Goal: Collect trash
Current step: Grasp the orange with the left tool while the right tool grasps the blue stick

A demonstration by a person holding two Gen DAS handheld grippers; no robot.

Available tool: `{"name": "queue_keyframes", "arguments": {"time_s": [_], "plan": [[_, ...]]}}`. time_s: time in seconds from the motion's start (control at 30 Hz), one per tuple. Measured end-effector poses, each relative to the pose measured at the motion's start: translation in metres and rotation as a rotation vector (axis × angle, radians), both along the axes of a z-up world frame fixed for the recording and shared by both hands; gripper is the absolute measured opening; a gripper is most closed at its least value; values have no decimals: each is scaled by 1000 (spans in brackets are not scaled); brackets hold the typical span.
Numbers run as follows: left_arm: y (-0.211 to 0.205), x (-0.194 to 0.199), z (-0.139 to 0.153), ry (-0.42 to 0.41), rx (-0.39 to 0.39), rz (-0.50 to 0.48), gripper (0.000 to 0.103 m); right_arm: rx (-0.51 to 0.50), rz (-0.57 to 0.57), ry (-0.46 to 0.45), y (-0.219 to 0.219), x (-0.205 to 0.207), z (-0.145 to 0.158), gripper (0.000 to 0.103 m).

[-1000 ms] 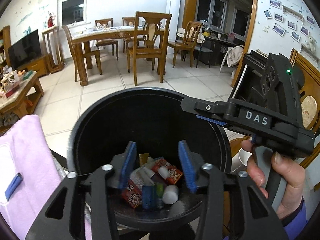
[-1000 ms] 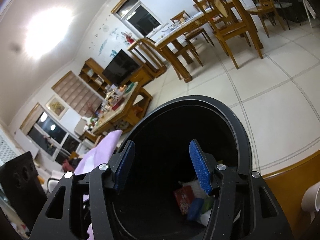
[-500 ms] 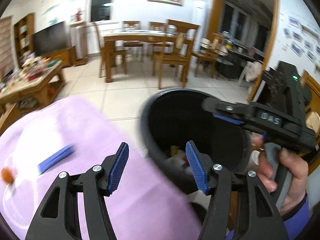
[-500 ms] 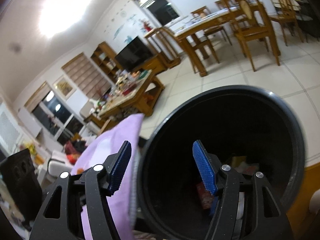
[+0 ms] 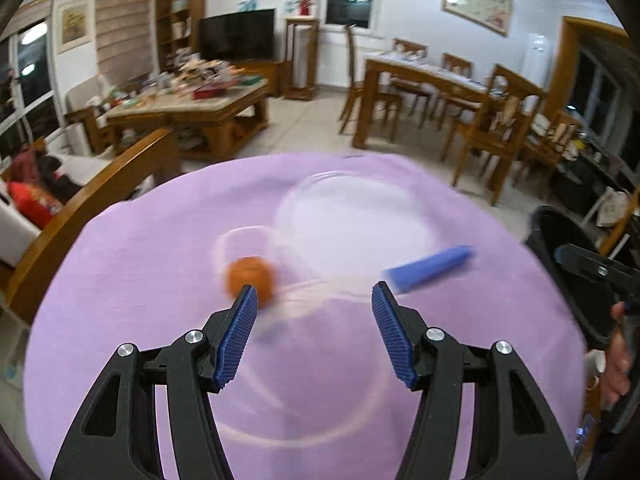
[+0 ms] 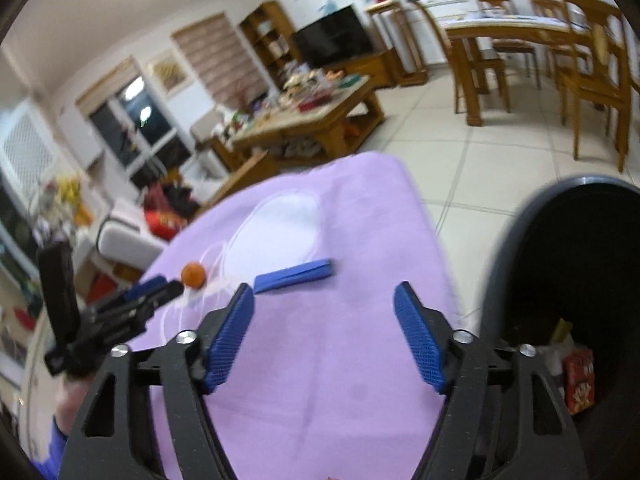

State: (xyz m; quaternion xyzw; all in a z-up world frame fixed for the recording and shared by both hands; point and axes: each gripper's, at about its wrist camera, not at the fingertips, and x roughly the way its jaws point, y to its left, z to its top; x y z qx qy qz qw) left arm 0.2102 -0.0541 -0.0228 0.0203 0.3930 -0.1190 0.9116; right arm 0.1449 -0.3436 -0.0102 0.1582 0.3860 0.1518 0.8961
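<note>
Left gripper [image 5: 314, 294]: angled downward, its jaws parted with nothing between them; no further widening is seen in the last half second, after an earlier opening.
Left fingers [image 5: 236, 332]: black arms faced with ribbed blue pads, seen splayed apart.
Right gripper [image 6: 324, 300]: also tilted downward, its jaws spread wider and empty, and just opened further.
Right fingers [image 6: 420, 344]: the same blue-padded pair, held well apart.
Right hand [image 5: 618, 364]: seen at the edge of the left view, wrapped around the handle of its tool.
Left hand [image 6: 70, 400]: glimpsed low in the right view, with a blue sleeve cuff below it.
</note>
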Motion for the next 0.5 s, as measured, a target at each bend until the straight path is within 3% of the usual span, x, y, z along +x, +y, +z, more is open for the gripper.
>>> {"name": "queue_keyframes", "arguments": {"time_s": [0.3, 0.5], "plan": [[17, 22, -25, 71, -14, -11, 58, -255, 89, 103, 83, 70, -33, 78], [32, 32, -31, 86, -64, -19, 37, -335, 125, 129, 89, 93, -62, 80]]}}
